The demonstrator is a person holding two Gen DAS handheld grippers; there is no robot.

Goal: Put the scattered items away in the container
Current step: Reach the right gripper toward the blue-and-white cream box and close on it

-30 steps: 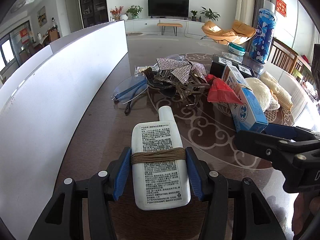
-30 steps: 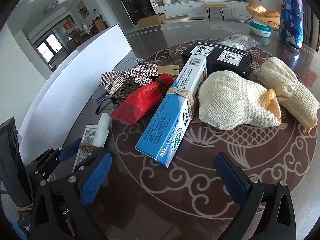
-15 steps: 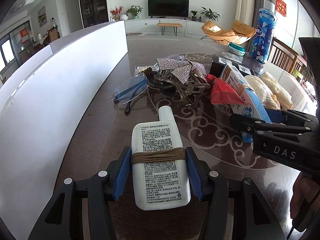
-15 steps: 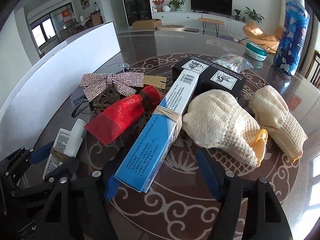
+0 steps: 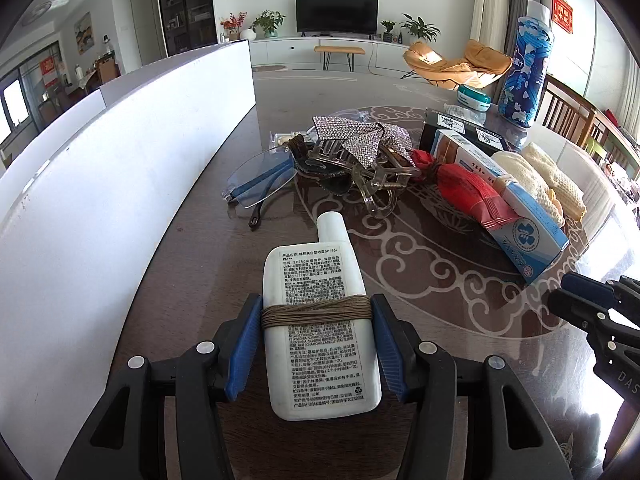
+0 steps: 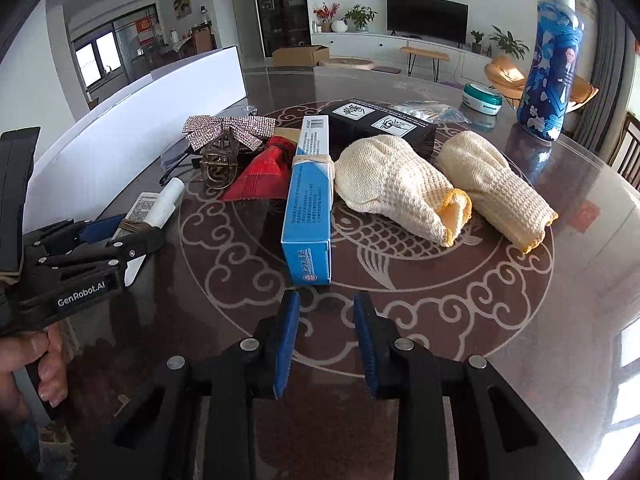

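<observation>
Left gripper (image 5: 316,344): the white bottle (image 5: 320,328) is being clamped between its pads.
Right gripper (image 6: 326,344): is being held narrowed on nothing, just short of the blue box (image 6: 308,208).

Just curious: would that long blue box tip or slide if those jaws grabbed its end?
The blue box looks like light, stiff cardboard, so it would probably lift easily. Grabbed at one end, its length might make it droop. The glossy table likely lets it slide.

At the top centre of the frame a black television (image 5: 337,14) stands on a long white cabinet (image 5: 320,50), with potted plants (image 5: 269,22) beside it. An orange armchair (image 5: 456,66) is at the upper right.
</observation>
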